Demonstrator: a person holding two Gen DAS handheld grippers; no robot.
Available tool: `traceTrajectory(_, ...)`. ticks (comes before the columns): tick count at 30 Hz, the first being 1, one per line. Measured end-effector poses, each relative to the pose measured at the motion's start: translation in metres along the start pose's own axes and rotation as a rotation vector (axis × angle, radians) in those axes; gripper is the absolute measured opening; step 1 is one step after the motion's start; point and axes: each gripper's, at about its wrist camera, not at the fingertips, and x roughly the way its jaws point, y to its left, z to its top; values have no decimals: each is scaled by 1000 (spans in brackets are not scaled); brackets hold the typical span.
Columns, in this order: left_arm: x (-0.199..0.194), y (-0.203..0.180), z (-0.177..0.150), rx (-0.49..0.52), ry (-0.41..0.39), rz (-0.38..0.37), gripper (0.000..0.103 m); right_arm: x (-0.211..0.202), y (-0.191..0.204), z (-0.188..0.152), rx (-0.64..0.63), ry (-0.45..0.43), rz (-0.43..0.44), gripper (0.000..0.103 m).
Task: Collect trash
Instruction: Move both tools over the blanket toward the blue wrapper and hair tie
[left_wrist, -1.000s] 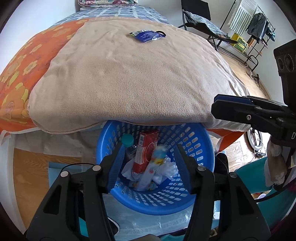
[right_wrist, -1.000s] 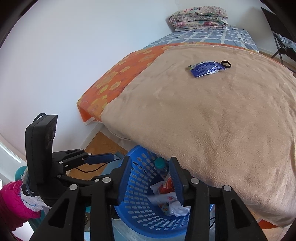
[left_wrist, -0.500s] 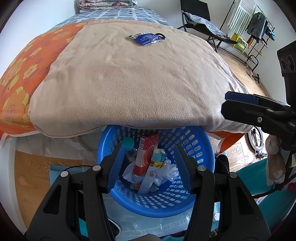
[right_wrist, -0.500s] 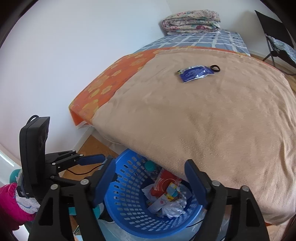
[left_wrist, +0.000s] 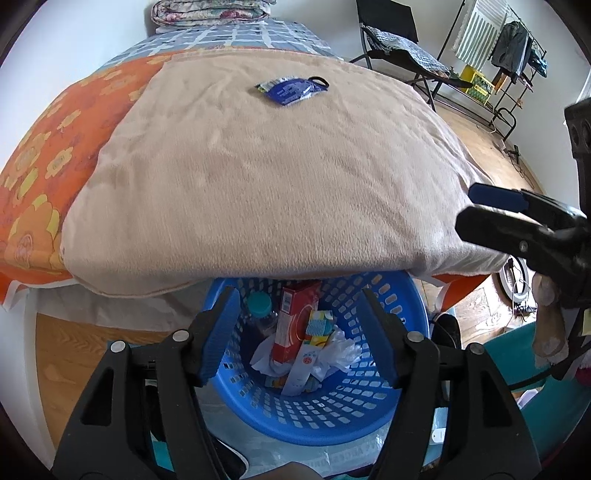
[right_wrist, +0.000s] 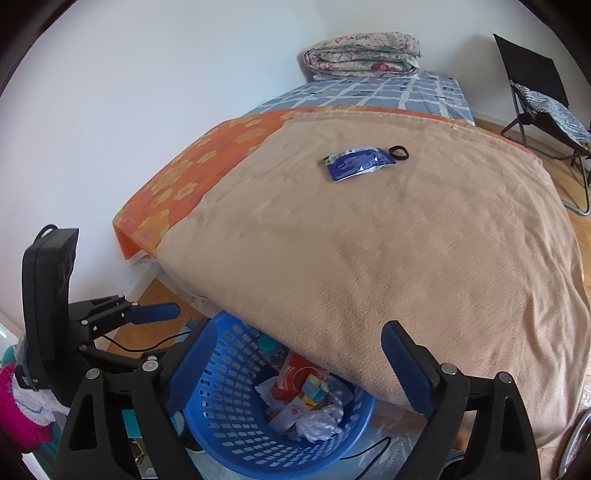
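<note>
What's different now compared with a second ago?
The right gripper opened its jaws wide and let a small colourful packet drop into the blue basket, then pulled up and back. The left gripper stayed open above the basket. The blue wrapper and black ring on the bed haven't moved.

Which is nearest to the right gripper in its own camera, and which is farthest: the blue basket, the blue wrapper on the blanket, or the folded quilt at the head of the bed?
1. Blue basket: just below the right gripper, between its open fingers.
2. Blue wrapper: mid-bed on the tan blanket, beside a black hair tie.
3. Folded quilt: far end, against the wall.
</note>
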Motion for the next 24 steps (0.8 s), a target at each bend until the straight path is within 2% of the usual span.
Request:
traceTrajectory(9, -5, 4, 26, -5, -19, -2, 68, -6, -5, 9, -19, -16, -34, 96)
traceTrajectory(24, 2, 2, 90, 45, -46, -14, 68, -8, -18, 31, -34, -29, -66, 98)
